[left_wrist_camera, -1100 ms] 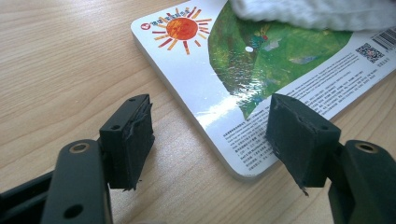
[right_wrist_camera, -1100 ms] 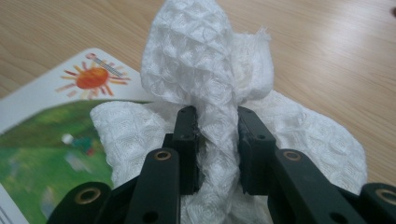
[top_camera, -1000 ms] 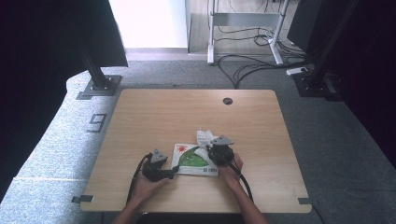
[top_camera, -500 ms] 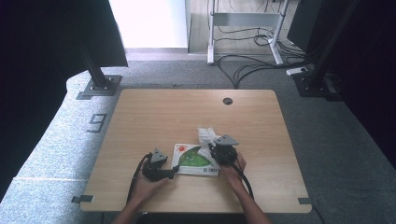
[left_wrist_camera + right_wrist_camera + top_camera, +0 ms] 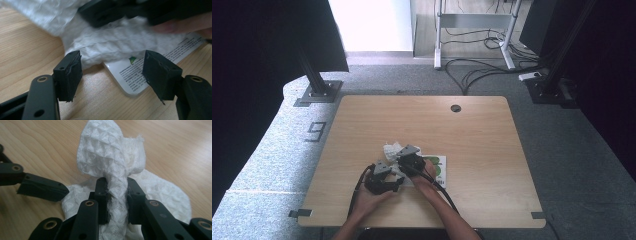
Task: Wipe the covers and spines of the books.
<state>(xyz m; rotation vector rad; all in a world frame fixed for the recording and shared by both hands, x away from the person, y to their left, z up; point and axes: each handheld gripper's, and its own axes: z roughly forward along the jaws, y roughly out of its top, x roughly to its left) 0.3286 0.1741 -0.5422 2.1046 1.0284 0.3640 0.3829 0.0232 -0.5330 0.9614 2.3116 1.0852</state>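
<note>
A crumpled white embossed tissue is pinched between the jaws of my right gripper, which is shut on it. In the high view that right gripper sits at the left end of a flat white and green packet, with the tissue bunched just beyond it. My left gripper is open, its jaws either side of the packet's printed corner without pressing it. The tissue lies just ahead of them. In the high view the left gripper rests near the table's front edge.
The wooden table has a round cable hole at the back. Grey carpet surrounds it. Black stand feet are at the back left, and a desk frame with cables is behind.
My right gripper has moved left across the packet, carrying the tissue with it to the packet's left end. The left gripper has stayed where it was.
</note>
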